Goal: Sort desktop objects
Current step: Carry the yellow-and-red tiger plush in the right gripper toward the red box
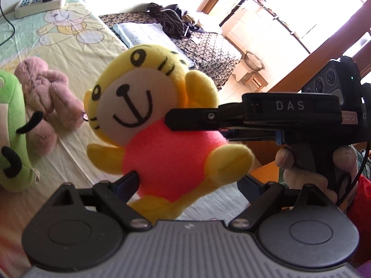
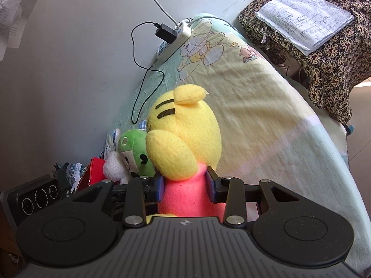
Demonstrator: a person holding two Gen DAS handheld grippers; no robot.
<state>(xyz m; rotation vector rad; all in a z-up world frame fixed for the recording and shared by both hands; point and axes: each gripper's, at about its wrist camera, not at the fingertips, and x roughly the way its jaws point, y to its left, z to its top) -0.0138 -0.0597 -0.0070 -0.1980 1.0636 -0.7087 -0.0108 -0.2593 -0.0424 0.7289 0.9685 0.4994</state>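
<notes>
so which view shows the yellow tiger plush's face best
The left wrist view: the yellow tiger plush faces that camera, so eyes, nose, smile and whiskers all show. The right wrist view sees it from behind and the side, only stripes, an ear and the pink body pinched in the right tool.

We've got open bedsheet (image 2: 266, 125) to the right; green plush (image 2: 135, 153) and probably some clutter crowd the left.
</notes>
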